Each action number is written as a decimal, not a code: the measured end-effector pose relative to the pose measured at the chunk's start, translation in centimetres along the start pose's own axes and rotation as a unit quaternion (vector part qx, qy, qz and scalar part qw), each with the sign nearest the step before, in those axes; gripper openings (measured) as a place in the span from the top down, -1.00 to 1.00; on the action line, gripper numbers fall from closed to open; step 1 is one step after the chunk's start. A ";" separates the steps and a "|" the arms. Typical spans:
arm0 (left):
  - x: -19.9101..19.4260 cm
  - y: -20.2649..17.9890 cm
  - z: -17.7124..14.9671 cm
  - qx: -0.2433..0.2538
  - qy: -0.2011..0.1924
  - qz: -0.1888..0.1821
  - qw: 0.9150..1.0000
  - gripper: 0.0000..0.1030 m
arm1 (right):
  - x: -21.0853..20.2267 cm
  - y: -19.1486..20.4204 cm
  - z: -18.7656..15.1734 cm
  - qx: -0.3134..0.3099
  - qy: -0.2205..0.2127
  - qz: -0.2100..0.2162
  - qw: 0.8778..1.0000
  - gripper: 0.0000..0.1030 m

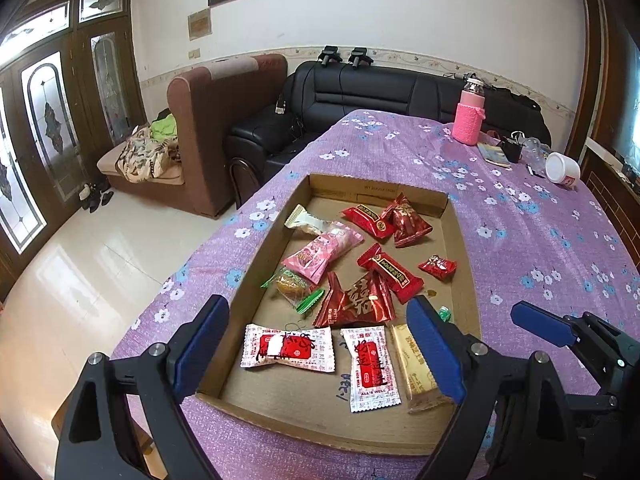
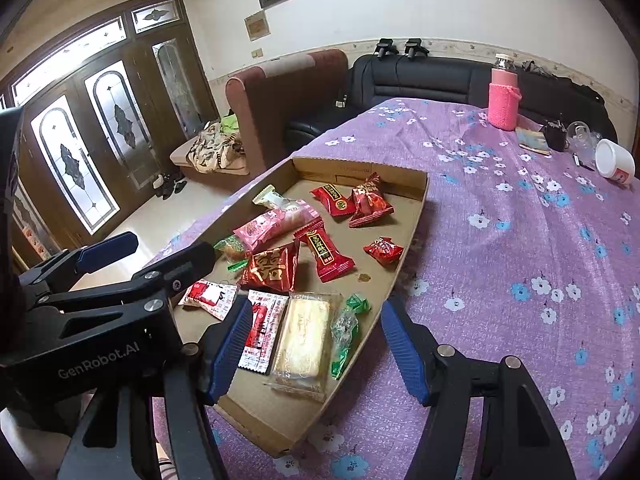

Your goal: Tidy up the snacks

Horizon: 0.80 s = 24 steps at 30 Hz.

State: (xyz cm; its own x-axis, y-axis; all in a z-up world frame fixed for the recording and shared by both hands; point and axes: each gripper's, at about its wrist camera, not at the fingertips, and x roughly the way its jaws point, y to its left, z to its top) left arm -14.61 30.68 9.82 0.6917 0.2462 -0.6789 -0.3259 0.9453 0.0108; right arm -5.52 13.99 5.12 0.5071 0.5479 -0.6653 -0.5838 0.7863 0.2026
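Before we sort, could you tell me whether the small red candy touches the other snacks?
Apart: the right wrist view shows bare cardboard all around the small red candy.

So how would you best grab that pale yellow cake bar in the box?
Take the yellow cake bar across its narrow width at mid-length, coming straight down. It lies flat, long sides free, and the open right tool already hangs over it in the cardboard box.

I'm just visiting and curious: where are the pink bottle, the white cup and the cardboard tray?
pink bottle (image 1: 468, 122): left wrist view, on its knitted sleeve.
white cup (image 2: 614, 159): right wrist view, on its side wall.
cardboard tray (image 1: 466, 240): left wrist view, on its right wall.
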 end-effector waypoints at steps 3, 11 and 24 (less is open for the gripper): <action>0.3 0.3 -0.1 -0.005 0.003 -0.002 1.000 -0.75 | 0.2 0.0 0.0 0.001 0.001 -0.003 1.000 -0.39; 1.0 1.4 -0.5 -0.019 0.013 -0.011 1.000 -0.75 | 0.8 0.6 -0.2 -0.001 0.003 -0.011 1.000 -0.38; 1.5 2.8 -0.9 -0.046 0.024 -0.006 0.999 -0.75 | 1.3 0.8 -0.4 0.003 0.003 -0.023 1.000 -0.38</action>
State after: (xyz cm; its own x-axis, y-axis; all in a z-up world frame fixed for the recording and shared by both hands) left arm -15.08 33.54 8.13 0.6652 0.2233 -0.7125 -0.3771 0.9241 -0.0625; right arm -5.60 15.17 4.13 0.5295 0.5101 -0.6778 -0.5570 0.8117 0.1758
